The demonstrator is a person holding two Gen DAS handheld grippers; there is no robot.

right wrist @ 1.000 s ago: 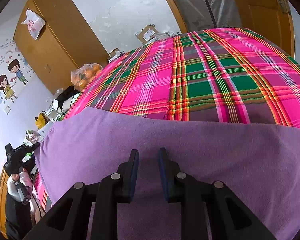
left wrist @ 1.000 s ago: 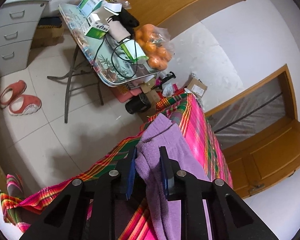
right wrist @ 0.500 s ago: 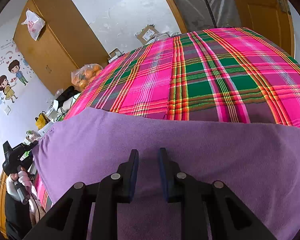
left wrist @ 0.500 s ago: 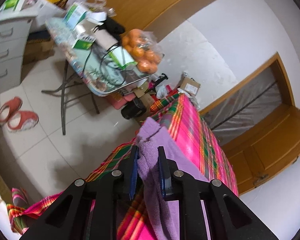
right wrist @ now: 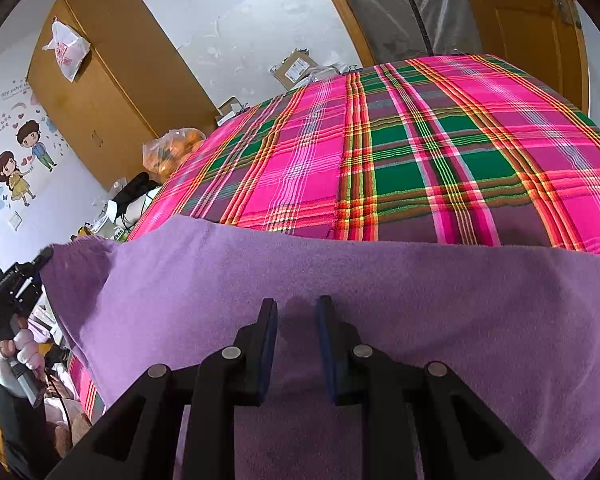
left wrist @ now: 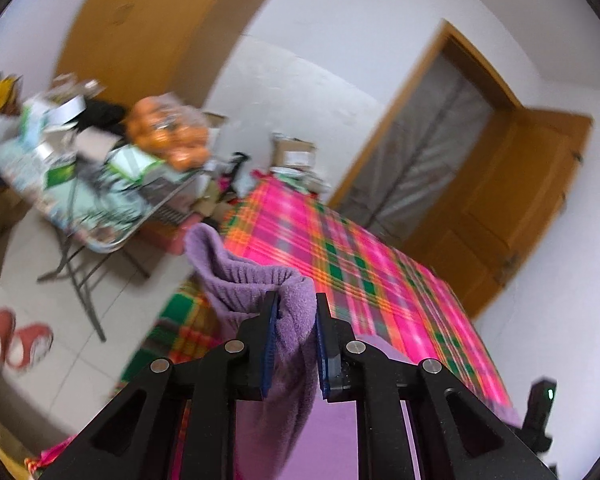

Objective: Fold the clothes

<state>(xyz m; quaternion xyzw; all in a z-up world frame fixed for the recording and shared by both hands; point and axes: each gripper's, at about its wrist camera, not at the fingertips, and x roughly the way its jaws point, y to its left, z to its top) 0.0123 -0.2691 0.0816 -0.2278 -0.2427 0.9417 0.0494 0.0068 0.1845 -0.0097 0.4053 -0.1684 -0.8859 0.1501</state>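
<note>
The left gripper [left wrist: 296, 312], pinching the purple cloth's [right wrist: 340, 280] corner, has swung it up off the bed [right wrist: 420, 140], starting a fold; the right gripper [right wrist: 296, 320] holds the cloth down, fingers slightly apart.

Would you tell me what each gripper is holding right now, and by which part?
The left gripper pinches a bunched corner of the purple towel. The right gripper rests on the towel's flat middle; whether it grips a fold cannot be told.
</note>
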